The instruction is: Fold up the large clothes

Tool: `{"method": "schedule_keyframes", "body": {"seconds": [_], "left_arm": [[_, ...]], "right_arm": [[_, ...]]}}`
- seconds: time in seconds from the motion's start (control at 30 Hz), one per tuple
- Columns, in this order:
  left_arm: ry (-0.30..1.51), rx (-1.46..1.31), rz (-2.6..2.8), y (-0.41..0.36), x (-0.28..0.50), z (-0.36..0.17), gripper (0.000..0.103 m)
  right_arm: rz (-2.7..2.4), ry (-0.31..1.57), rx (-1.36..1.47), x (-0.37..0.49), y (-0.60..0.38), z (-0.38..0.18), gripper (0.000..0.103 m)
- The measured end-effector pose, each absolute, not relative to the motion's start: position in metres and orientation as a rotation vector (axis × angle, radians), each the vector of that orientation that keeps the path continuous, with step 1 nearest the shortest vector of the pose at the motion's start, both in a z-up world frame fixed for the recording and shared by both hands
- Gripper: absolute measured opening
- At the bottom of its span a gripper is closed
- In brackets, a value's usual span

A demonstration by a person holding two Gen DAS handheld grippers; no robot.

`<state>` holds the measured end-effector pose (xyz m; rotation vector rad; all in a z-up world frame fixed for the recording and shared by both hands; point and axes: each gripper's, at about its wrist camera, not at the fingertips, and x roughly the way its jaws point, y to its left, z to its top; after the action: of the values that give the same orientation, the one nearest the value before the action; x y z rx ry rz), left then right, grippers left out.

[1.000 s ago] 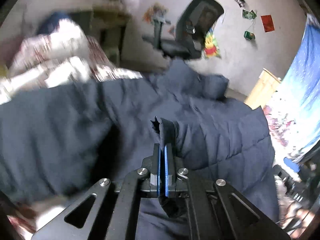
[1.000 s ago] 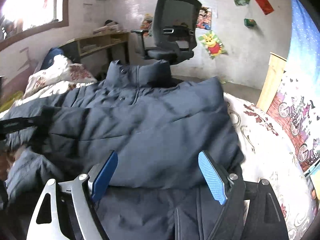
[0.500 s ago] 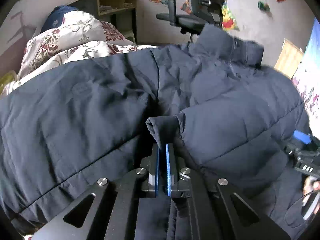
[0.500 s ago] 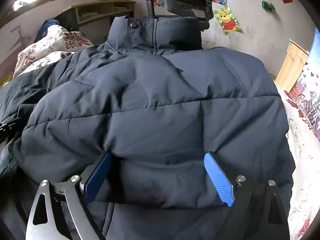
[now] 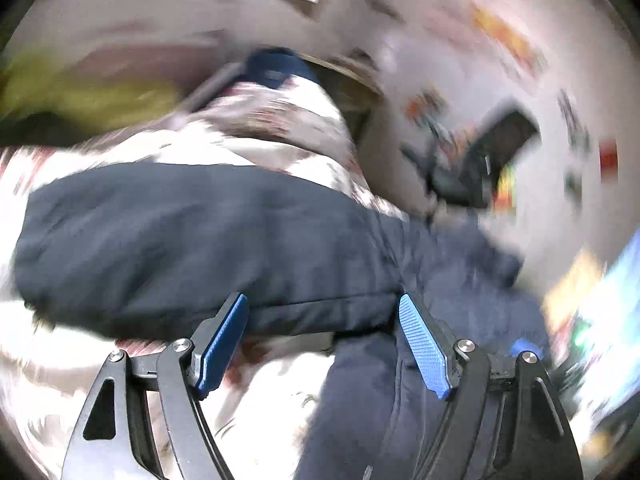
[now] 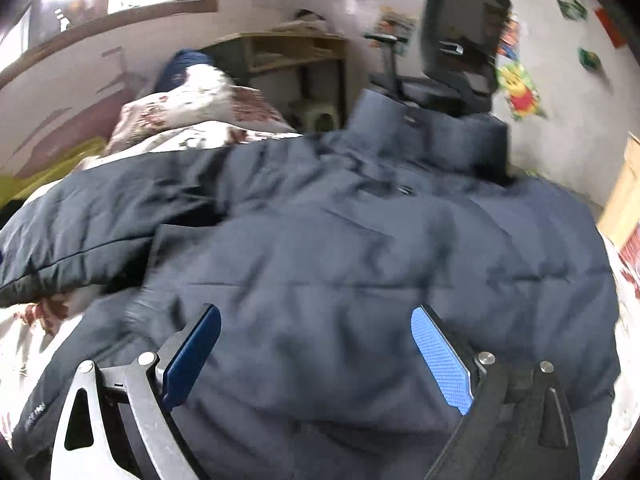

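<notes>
Navy jacket (image 6: 360, 264) spread on a bed (image 6: 24, 344) with floral bedding, sleeve out to the left. Left tongs (image 5: 324, 344) just sprang apart, nothing between them. Right tongs (image 6: 316, 360) apart over the jacket. Office chair (image 6: 460, 52), wooden desk (image 6: 296, 50), stickered wall (image 6: 560, 92) behind.

The right gripper (image 6: 316, 356) hangs with jaws wide apart over the navy padded jacket (image 6: 360, 264); beyond it, an office chair (image 6: 460, 60).
</notes>
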<state>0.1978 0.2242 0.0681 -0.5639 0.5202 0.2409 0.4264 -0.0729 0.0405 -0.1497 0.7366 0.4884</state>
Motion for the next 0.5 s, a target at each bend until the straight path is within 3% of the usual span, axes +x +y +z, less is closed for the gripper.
{"method": "schedule_keyframes", "body": {"seconds": [0.03,0.23,0.5], "left_arm": [[0.492,-0.644,0.276,0.242,0.183,0.066,0.079],[0.434,-0.918,0.528,0.320,0.137,0.036,0.079],[0.479,-1.058,0.544,0.350,0.141,0.011,0.079]], "right_arm": [[0.493,0.731,-0.159,0.426,-0.066,0.040,0.097],[0.426,0.783,-0.149,0.437,-0.050,0.025,0.097],[0.389,0.800,-0.157,0.435,-0.047,0.012,0.102]]}}
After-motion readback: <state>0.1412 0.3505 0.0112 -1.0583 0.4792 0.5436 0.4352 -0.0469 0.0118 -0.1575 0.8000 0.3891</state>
